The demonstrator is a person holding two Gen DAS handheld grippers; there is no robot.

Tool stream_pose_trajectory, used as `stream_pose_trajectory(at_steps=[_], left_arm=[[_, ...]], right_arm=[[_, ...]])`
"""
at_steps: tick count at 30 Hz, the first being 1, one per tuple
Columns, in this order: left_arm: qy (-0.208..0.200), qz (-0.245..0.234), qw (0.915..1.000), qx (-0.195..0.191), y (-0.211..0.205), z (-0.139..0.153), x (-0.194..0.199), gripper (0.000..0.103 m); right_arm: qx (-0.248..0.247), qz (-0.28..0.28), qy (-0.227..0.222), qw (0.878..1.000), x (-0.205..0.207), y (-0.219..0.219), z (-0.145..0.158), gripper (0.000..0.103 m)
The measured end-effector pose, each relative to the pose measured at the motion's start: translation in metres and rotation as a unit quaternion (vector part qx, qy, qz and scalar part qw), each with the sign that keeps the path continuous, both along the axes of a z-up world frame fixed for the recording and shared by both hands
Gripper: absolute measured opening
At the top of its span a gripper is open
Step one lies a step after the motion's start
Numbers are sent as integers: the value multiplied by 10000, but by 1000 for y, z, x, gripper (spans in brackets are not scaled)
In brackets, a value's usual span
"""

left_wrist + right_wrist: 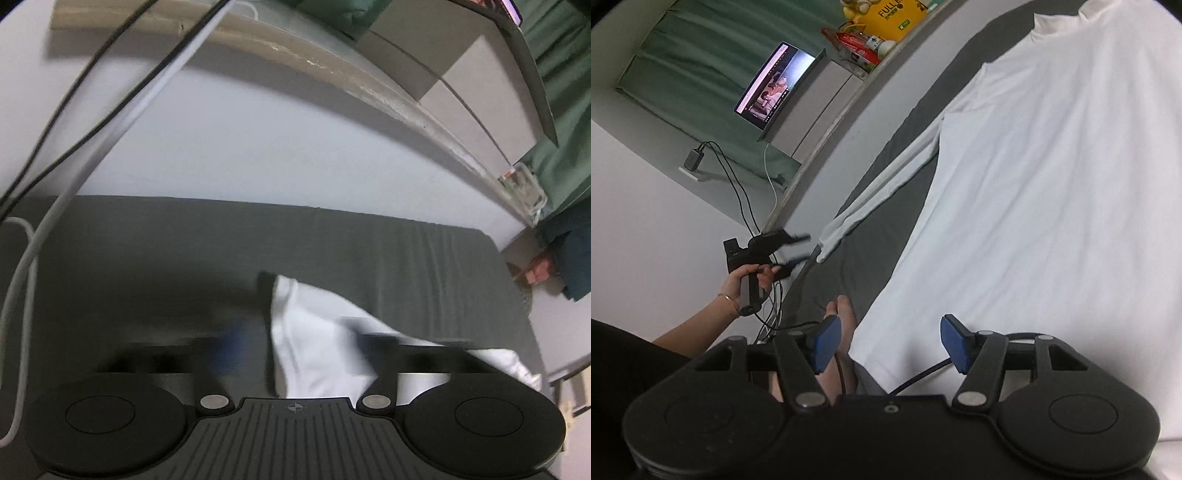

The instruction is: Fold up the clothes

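Note:
A white long-sleeved shirt (1052, 184) lies spread flat on a grey mat (871, 251). Its one sleeve (886, 181) stretches out to the left. My right gripper (892, 343) hovers open over the shirt's lower hem, blue pads apart, nothing pinched. A person's hand holds my left gripper (805, 249) just left of the sleeve's cuff, jaws apart. In the left wrist view, the cuff end of the sleeve (306, 332) lies between the blurred, wide-spread fingers of the left gripper (295, 343), which is open.
A bare foot (844, 314) rests on the mat by the right gripper's left finger. A lit screen (775, 85) and a charger with black cables (738, 192) stand beyond the mat. A white cable (110, 122) hangs across the left view. Green curtains (701, 55) hang behind.

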State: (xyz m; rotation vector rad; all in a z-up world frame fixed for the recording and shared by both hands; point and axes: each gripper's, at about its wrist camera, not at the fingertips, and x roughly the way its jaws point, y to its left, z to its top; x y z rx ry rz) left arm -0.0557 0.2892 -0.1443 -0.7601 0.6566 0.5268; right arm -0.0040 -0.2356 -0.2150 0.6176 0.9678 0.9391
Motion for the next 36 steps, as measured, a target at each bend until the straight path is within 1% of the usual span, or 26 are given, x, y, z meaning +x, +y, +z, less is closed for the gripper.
stream_pose_trajectory(at_steps=[3, 4, 5, 7, 9, 10, 11, 12, 13, 15, 16, 18, 20, 21, 23, 24, 28, 29, 31, 33, 35, 36], left_arm=[[88, -7, 9998, 154, -7, -4, -4, 100], [198, -15, 9998, 77, -8, -7, -2, 91], [314, -93, 9995, 27, -7, -10, -4, 75], [509, -299, 9982, 88, -11, -16, -11, 63], [462, -411, 9980, 151, -18, -19, -10, 62], [407, -418, 9982, 146, -18, -20, -8, 53], [400, -424, 9982, 126, -19, -21, -5, 34], [401, -432, 9982, 105, -19, -23, -2, 24], [475, -405, 9980, 92, -20, -26, 1, 6], [579, -462, 9972, 64, -22, -27, 4, 5], [512, -439, 9977, -37, -20, -22, 1, 3], [353, -380, 9983, -268, -14, -12, -4, 3], [50, -264, 9981, -562, -6, 3, -16, 3], [-12, -248, 9974, -681, -2, 8, -22, 3], [163, -342, 9964, -755, -1, 12, -30, 3], [383, -423, 9960, -681, -3, 9, -31, 3], [767, -673, 9937, -470, -14, -13, -26, 4], [786, -621, 9937, -509, -14, -17, -26, 4], [804, -488, 9937, -610, -11, -24, -27, 19], [525, -357, 9964, -559, -9, -23, -34, 40], [346, -63, 9991, -240, -7, -14, -38, 89], [278, 37, 9996, -78, -5, -11, -39, 94]], right_arm=[[41, -31, 50, 10000, 3, -2, -1, 59], [57, -41, 58, 10000, 4, -2, -1, 59], [69, -49, 55, 9999, 5, -3, 0, 60], [87, -64, 56, 9999, 4, -6, 0, 62], [99, -74, 85, 9999, 3, -8, -1, 63], [101, -73, 106, 9999, 3, -8, -2, 63], [104, -73, 128, 9998, 2, -9, -4, 63], [107, -69, 148, 9998, 2, -9, -4, 63], [110, -64, 167, 9998, 2, -8, -5, 63], [119, -49, 170, 9998, 1, -7, -4, 63], [130, -44, 157, 9998, 0, -7, -3, 63], [167, -40, 127, 9998, -2, -8, -1, 64], [211, -48, 105, 9997, -4, -11, 0, 64], [236, -48, 119, 9996, -5, -12, -1, 65], [281, -39, 176, 9994, -5, -13, -2, 65], [294, -24, 210, 9993, -5, -12, -4, 65], [283, 66, 244, 9993, -5, -7, -5, 65], [280, 79, 229, 9993, -5, -7, -5, 65], [278, 62, 199, 9994, -7, -9, -3, 65], [282, 17, 195, 9994, -10, -11, -2, 65], [282, -30, 220, 9994, -11, -14, -2, 65], [278, -29, 235, 9993, -11, -13, -2, 65]])
